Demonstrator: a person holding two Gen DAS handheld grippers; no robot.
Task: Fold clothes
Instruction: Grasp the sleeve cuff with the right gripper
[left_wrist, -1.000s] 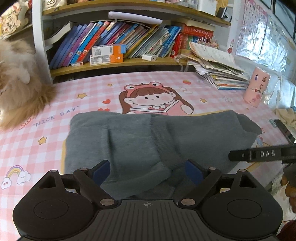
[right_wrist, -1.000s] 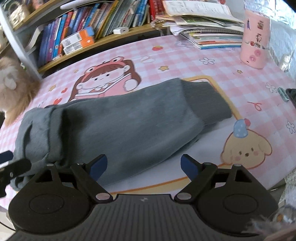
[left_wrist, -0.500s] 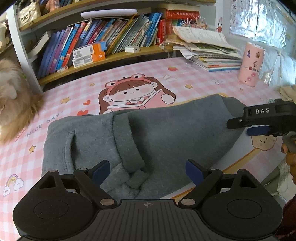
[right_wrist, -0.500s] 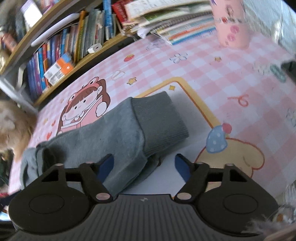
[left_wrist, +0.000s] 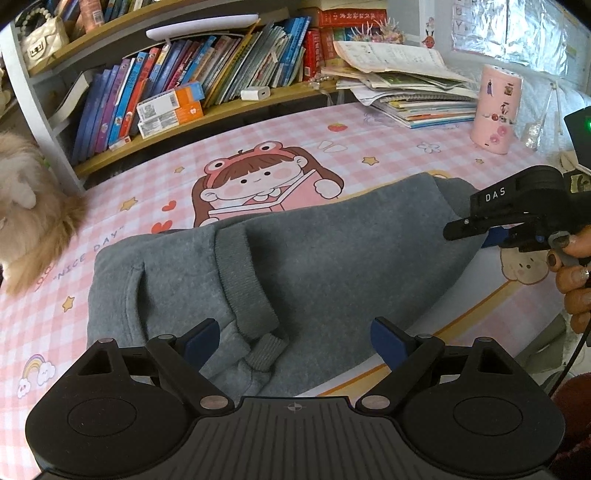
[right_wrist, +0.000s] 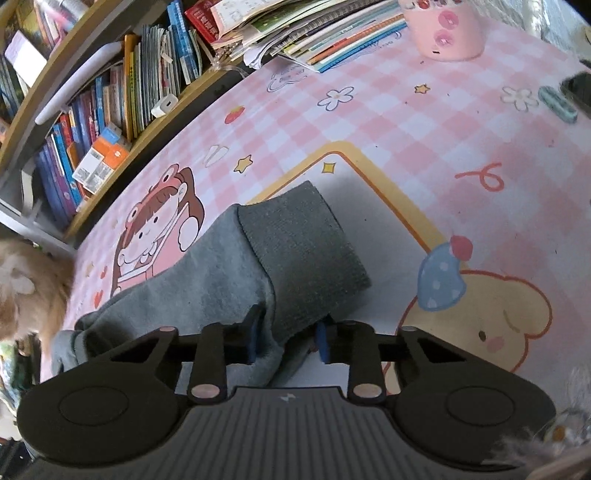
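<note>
The grey sweatshirt (left_wrist: 314, 266) lies across the counter (left_wrist: 388, 147) on its pink cartoon mat, already doubled once: a ribbed band (left_wrist: 240, 280) crosses its upper layer and a ribbed cuff (right_wrist: 303, 251) sticks out at the right end. By my reading the folding is partway done, with at least one more fold and a tidy-up left.

The right hand-held gripper (right_wrist: 286, 338) is closing its jaws on the fabric just behind that cuff, cloth bunched between the pads. The left hand-held gripper (left_wrist: 291, 341) hangs spread wide above the near edge, pinching nothing. A fluffy animal (left_wrist: 26, 206) sits at the left; a pink cup (left_wrist: 496, 107) stands far right.
</note>
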